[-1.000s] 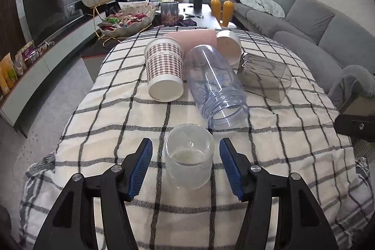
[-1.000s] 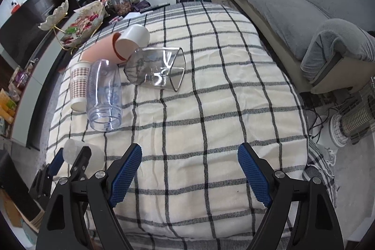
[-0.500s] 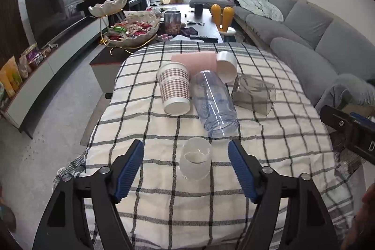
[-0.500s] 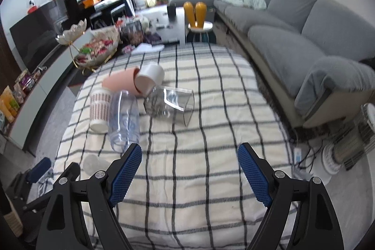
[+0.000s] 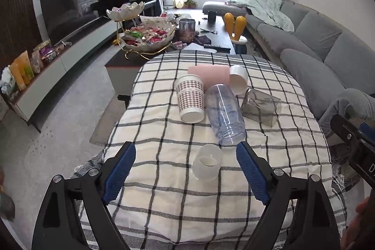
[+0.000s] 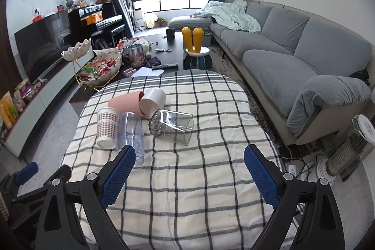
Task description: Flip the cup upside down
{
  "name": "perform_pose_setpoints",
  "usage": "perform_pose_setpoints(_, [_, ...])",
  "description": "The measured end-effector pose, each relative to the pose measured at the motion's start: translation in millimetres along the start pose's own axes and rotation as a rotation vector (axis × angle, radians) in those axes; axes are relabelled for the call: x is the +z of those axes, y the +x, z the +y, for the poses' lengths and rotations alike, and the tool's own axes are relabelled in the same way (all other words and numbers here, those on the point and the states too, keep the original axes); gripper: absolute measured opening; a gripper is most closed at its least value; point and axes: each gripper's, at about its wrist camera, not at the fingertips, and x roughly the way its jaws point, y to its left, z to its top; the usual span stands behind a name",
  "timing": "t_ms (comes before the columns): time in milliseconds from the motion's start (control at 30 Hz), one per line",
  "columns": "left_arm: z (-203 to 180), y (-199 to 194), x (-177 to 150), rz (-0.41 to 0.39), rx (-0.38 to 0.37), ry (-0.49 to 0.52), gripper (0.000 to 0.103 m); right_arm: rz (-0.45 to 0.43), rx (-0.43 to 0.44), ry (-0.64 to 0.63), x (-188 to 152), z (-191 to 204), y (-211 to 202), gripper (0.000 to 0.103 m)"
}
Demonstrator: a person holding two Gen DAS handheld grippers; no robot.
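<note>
A small frosted cup stands on the checked tablecloth near its front edge, free of any grip. My left gripper is open and empty, drawn back above and behind the cup, its blue pads well apart. My right gripper is open and empty above the cloth; the frosted cup is hidden in its view. Lying behind are a clear blue bottle, a patterned paper cup, a pink cup, a white cup and a grey glass.
A grey sofa runs along the right. A dark coffee table with a snack stand lies beyond the cloth. A TV unit lines the left wall. A small heater stands on the floor at the right.
Both grippers have pulled back and up from the table. The left gripper's jaws, close around the frosted cup before, now stand wider and farther off. The cup stays put.
</note>
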Motion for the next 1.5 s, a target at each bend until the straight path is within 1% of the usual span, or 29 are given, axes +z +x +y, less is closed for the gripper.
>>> perform_pose_setpoints(133, [-2,-6,3,-0.027,0.020,0.005,0.096,-0.024,0.001,0.005,-1,1,-5,0.095])
perform_pose_setpoints(200, [-4,-10,5,-0.048,0.025,0.009,0.101,-0.041,-0.002,0.011,-2,0,-8,0.100])
perform_pose_setpoints(233, [-5,-11,6,-0.053,0.028,0.010,0.102,-0.047,-0.005,0.013,-2,-1,-9,0.100])
perform_pose_setpoints(367, [-5,-13,8,-0.052,0.028,0.004,0.102,-0.058,-0.013,0.019,-1,-1,-13,0.101])
perform_pose_setpoints(633, [-5,-19,10,-0.068,0.050,0.002,0.102,-0.075,-0.012,0.014,2,0,-17,0.101])
perform_pose_setpoints(1500, [-6,-17,9,-0.055,0.047,-0.003,0.102,-0.084,-0.014,0.011,4,2,-21,0.101])
